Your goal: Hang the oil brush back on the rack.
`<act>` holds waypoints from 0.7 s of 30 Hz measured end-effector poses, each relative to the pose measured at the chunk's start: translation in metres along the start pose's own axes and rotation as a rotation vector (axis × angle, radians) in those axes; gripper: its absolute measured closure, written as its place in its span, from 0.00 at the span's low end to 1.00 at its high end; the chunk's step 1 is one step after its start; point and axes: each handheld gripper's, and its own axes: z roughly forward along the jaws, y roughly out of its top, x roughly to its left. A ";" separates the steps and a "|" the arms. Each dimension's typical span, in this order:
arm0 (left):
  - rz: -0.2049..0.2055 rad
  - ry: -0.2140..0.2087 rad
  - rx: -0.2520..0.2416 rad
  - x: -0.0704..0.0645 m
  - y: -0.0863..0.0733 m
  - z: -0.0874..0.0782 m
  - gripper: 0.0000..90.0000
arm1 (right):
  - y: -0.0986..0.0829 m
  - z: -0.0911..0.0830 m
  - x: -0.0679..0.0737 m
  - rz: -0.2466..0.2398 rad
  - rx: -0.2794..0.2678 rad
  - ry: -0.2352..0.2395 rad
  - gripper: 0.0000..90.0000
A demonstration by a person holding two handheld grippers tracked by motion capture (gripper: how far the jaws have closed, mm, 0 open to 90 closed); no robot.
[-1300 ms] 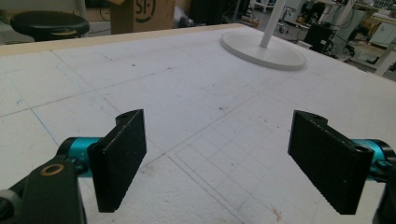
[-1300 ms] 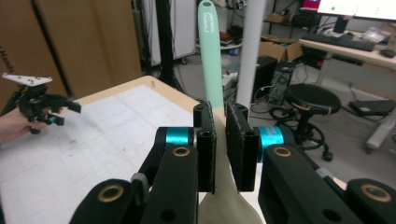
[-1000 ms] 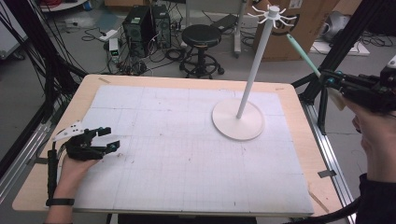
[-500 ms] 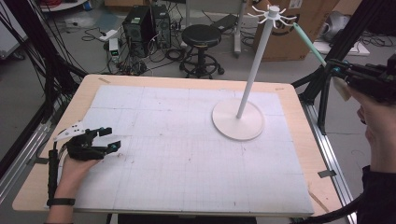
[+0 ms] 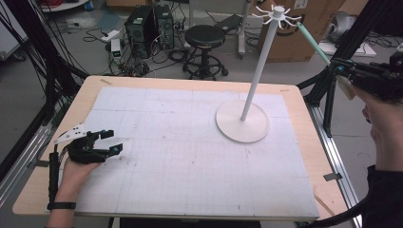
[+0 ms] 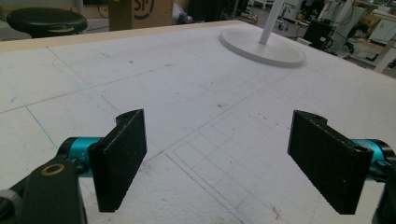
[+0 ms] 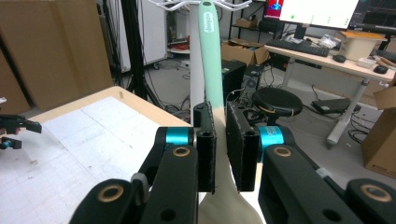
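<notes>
A white stand (image 5: 257,70) rises from a round base (image 5: 242,122) on the right half of the table, with a ring of hooks (image 5: 275,14) at its top. My right gripper (image 5: 344,72) is up in the air past the table's right edge, shut on a utensil (image 5: 313,42) with a mint-green handle and a cream head. The handle's tip points up at the hooks, close beside them. In the right gripper view the handle (image 7: 210,56) runs up between the shut right gripper (image 7: 220,149) in front of the pole (image 7: 196,60). My left gripper (image 5: 111,141) rests open and empty at the table's left.
The white gridded board (image 5: 190,142) covers the wooden table (image 5: 304,142). Behind the table stand a black stool (image 5: 204,38), computer towers (image 5: 149,26) and a cardboard box (image 5: 285,42). Black frame posts (image 5: 351,42) stand at the right. The stand's base (image 6: 261,46) lies far ahead of the left gripper (image 6: 224,158).
My right gripper has lifted the utensil higher, and its handle tip has come closer to the hooks. The left gripper has stayed where it was.
</notes>
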 end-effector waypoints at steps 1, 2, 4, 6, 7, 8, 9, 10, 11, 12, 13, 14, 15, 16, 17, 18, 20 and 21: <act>-0.002 -0.001 -0.002 0.000 0.000 0.000 0.23 | 0.000 0.000 0.000 0.000 0.003 0.002 0.92; -0.001 0.000 0.000 0.000 0.000 0.000 0.23 | 0.000 0.001 0.001 0.001 0.005 0.003 0.92; -0.005 -0.001 0.000 0.000 0.000 0.000 0.23 | 0.000 0.002 0.001 -0.003 0.009 0.008 0.92; -0.004 -0.001 0.000 -0.001 0.000 0.001 0.23 | 0.000 0.003 0.001 -0.005 0.012 0.009 0.92; -0.004 -0.002 -0.001 -0.001 0.000 0.000 0.23 | 0.000 0.004 0.002 -0.004 0.015 0.010 0.92; -0.002 -0.001 -0.002 0.000 0.000 0.000 0.23 | 0.000 0.004 0.002 -0.009 0.017 0.009 0.92; -0.002 -0.001 -0.002 0.000 0.000 0.000 0.23 | 0.000 0.005 0.002 -0.008 0.017 0.009 0.92; -0.002 -0.001 -0.002 0.000 0.000 0.000 0.23 | 0.000 0.006 0.002 -0.006 0.020 0.012 0.92; -0.002 -0.001 -0.002 0.000 0.000 0.000 0.23 | 0.001 0.006 0.003 -0.010 0.023 0.013 0.92; -0.003 -0.002 -0.001 0.000 0.000 0.000 0.23 | 0.001 0.007 0.003 -0.010 0.023 0.012 0.92; -0.004 -0.001 -0.001 0.000 0.000 0.000 0.23 | 0.001 0.008 0.003 -0.011 0.029 0.012 0.92; -0.004 -0.002 -0.001 0.000 0.000 0.001 0.23 | 0.001 0.008 0.004 -0.011 0.027 0.014 0.92; -0.004 -0.002 -0.002 -0.001 0.000 0.001 0.23 | 0.002 0.009 0.004 -0.009 0.031 0.013 0.92; -0.004 -0.003 -0.002 -0.001 0.000 0.001 0.23 | 0.002 0.010 0.004 -0.015 0.032 0.013 0.92; -0.003 -0.004 -0.002 0.000 0.000 0.001 0.23 | 0.002 0.012 0.004 -0.013 0.033 0.015 0.92; -0.003 -0.004 -0.002 0.000 0.000 0.001 0.23 | 0.002 0.012 0.004 -0.015 0.038 0.013 0.92; -0.004 -0.004 -0.002 -0.001 0.000 0.001 0.23 | 0.001 0.016 0.005 -0.015 0.051 0.017 0.92; -0.001 -0.004 -0.001 0.000 0.000 0.001 0.23 | 0.001 0.017 0.005 -0.010 0.057 0.017 0.92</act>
